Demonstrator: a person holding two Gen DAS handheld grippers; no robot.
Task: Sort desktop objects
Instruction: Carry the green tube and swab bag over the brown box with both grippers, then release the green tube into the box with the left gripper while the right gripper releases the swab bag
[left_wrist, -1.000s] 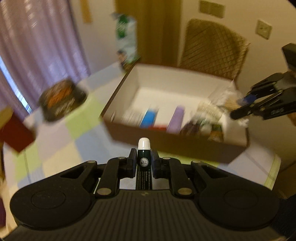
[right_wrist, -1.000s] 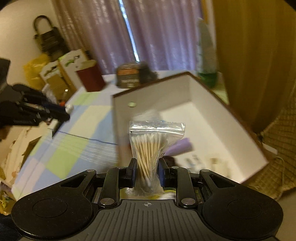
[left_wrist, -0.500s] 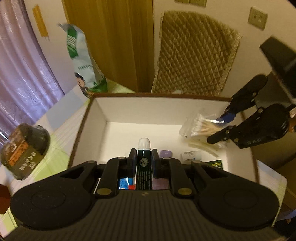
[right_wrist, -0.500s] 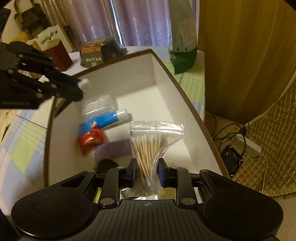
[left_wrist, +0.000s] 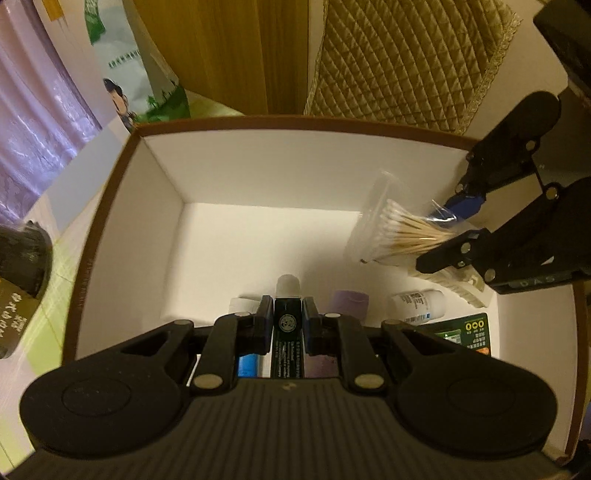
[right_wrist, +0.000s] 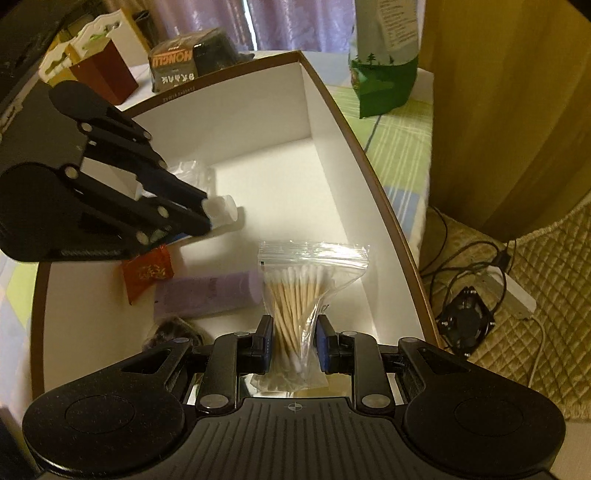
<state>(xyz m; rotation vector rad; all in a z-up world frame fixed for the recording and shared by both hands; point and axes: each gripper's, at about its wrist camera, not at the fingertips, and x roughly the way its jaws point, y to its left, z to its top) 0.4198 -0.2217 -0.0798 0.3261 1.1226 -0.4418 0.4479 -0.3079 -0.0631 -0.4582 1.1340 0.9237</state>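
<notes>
A brown-rimmed white box (left_wrist: 295, 122) lies below both grippers. My left gripper (left_wrist: 288, 317) is shut on a dark green tube (left_wrist: 287, 326) with a white cap, held over the box's near side. In the right wrist view this left gripper (right_wrist: 207, 208) reaches in from the left. My right gripper (right_wrist: 295, 336) is shut on a clear zip bag of cotton swabs (right_wrist: 299, 288), held low inside the box (right_wrist: 369, 177). The left wrist view shows the bag (left_wrist: 384, 229) at the box's right side. A purple tube (right_wrist: 210, 295) and a red packet (right_wrist: 147, 273) lie on the box floor.
More lies in the box: a small white bottle (left_wrist: 415, 302), a green card (left_wrist: 465, 332), a blue tube (left_wrist: 246, 363). A green snack bag (right_wrist: 384, 55), a black bowl (right_wrist: 184, 59) and a red box (right_wrist: 107, 74) stand outside it. A quilted chair (left_wrist: 406, 55) is behind; cables (right_wrist: 467, 314) lie on the floor.
Both grippers have travelled from beside the box to over it and dropped lower into it. Each holds the same item as before.
</notes>
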